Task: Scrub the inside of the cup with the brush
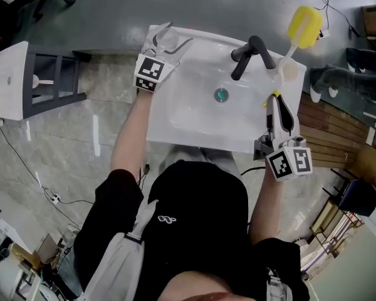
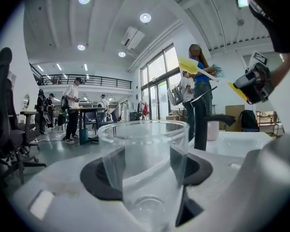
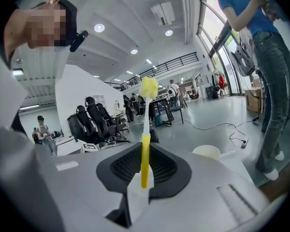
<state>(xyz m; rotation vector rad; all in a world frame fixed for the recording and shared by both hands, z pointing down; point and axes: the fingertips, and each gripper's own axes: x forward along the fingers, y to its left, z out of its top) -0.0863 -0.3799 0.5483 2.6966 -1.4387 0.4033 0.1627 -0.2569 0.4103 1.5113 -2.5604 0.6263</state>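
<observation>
Left gripper (image 1: 175, 35) jaws stand apart around the cup (image 2: 144, 149), right gripper (image 1: 274, 99) clamps brush (image 1: 305, 25)

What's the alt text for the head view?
Seen from above, a person at a white sink holds a gripper in each hand. The left gripper has its jaws spread around a clear cup on the sink's far left corner. The right gripper clamps the handle of a yellow-headed brush, right of a black faucet.

Head view: steeply down over the sink (image 1: 175, 127), mid-range. Left gripper view: low, close behind cup (image 2: 144, 168), facing tap (image 2: 203, 124). Right gripper view: close along brush (image 3: 145, 153), facing room. All share brush.
</observation>
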